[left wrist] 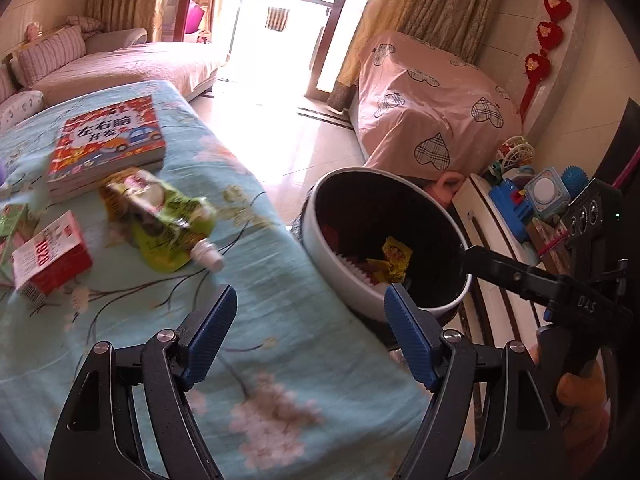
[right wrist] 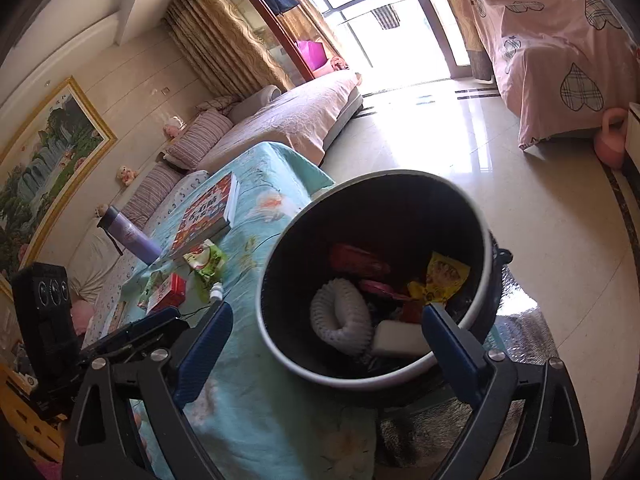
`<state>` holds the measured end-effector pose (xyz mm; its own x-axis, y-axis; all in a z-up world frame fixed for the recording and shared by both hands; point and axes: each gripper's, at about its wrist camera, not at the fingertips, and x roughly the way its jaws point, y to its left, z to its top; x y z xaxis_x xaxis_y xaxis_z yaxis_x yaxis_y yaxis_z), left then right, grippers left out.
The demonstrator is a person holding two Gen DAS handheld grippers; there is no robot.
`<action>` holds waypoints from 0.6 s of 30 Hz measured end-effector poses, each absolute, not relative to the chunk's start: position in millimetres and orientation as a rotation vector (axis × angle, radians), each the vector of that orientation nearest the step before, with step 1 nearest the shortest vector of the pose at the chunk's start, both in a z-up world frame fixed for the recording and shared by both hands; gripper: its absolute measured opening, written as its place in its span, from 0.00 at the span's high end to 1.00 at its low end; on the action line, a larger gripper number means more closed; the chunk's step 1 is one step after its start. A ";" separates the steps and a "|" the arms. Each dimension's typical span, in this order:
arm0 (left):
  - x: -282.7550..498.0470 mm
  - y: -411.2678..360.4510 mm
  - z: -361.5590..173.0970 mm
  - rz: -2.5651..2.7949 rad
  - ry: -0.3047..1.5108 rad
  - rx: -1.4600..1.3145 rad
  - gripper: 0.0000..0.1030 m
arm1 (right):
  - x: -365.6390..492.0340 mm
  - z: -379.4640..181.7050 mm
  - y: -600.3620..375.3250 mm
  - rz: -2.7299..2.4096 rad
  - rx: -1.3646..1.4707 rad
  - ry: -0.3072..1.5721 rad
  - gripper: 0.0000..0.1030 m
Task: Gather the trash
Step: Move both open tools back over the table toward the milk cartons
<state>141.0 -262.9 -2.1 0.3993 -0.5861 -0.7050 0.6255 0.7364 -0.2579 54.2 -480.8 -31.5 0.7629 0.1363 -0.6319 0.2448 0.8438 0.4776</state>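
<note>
A flowered blue surface fills the lower left; both claws, left claw and right claw, gape wide and empty; the bin's contents are dim.

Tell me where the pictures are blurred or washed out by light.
Left wrist view: the green pouch and red box are smeared by motion, and the balcony door is blown out white. Right wrist view: sharper; the same door glares onto the floor; the bin interior stays dark.

The green pouch is motion-blurred (print unreadable); the trash bin hides its own base.
</note>
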 end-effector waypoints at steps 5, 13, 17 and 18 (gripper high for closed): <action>139.7 -201.9 -9.2 -0.681 0.869 0.030 0.24 | 58.3 -34.2 -437.9 -0.051 0.598 0.757 0.02; 152.6 -107.9 -19.3 -0.547 0.882 -0.010 0.24 | 80.8 -39.8 -363.4 0.044 0.572 0.797 0.02; 165.2 -68.6 -21.5 -0.482 0.883 -0.026 0.24 | 99.0 -42.7 -328.4 0.087 0.567 0.822 0.02; 169.8 -60.9 -21.8 -0.467 0.885 -0.028 0.24 | 104.3 -43.0 -320.2 0.096 0.561 0.828 0.02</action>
